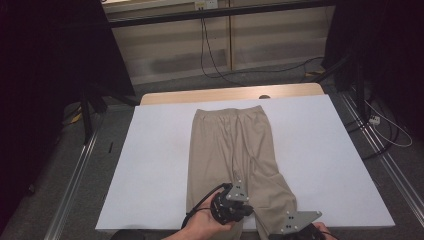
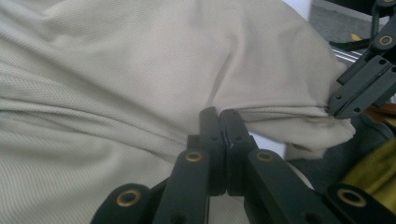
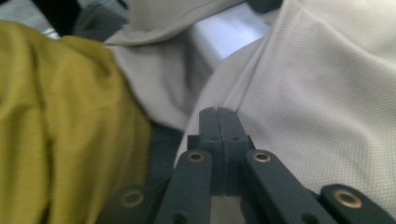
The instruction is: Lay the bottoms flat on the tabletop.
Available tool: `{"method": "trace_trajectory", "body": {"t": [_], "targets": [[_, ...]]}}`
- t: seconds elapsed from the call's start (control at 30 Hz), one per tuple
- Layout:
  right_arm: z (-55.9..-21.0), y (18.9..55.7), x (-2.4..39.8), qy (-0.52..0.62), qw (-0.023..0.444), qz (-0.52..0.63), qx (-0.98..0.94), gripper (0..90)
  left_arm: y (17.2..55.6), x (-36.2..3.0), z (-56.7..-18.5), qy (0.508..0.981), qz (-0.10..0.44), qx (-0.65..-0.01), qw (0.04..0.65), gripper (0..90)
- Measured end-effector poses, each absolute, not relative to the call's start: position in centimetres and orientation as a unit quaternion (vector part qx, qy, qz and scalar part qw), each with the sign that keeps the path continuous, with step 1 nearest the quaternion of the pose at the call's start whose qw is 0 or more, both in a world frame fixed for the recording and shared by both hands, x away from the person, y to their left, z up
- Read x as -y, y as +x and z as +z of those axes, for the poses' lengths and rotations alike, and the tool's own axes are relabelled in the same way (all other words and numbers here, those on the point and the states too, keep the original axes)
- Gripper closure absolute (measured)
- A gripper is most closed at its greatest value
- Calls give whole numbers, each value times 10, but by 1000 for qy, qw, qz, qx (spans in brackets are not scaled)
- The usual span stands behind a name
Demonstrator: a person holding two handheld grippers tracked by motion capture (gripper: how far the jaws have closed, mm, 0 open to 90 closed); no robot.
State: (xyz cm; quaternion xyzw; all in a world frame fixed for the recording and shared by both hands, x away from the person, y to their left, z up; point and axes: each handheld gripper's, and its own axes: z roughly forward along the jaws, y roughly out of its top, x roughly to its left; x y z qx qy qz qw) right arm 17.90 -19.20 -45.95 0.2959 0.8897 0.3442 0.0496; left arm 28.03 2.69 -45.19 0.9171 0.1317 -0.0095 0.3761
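While both grippers, left and right, pinch trouser hems at six o'clock, folding is not yet begun.

Trouser hems cut off behind both hands

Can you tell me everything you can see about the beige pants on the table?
The beige pants lie flat on the white table, waistband at the far end and both legs running toward the person. The cloth looks thin and finely knitted, with soft wrinkles where the legs split. The leg ends reach the near table edge and bunch up there. The left gripper is shut on a fold of one leg, and the right gripper is shut against the other leg's edge; whether it pinches the cloth is hard to tell.
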Motion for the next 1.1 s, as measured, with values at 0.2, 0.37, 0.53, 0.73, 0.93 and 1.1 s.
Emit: {"method": "trace_trajectory", "body": {"t": [0.2, 0.37, 0.53, 0.73, 0.93, 1.1], "targets": [[-451, 189, 202, 319, 70, 376, -867, 665, 282, -34, -442, 899, -13, -151, 411, 767], [-442, 212, 221, 353, 105, 399, -840, 644, 277, -22, -436, 895, -3, -135, 425, 710], [-439, 238, 239, 386, 130, 402, -820, 689, 274, -17, -434, 894, -3, -125, 430, 662], [-446, 273, 258, 436, 151, 378, -803, 684, 270, -3, -444, 906, -9, -103, 410, 673], [-457, 289, 254, 450, 140, 357, -807, 675, 259, 4, -456, 920, 1, -71, 385, 596], [-455, 279, 250, 438, 140, 345, -818, 900, 259, -2, -455, 924, 13, -76, 376, 876]]}}
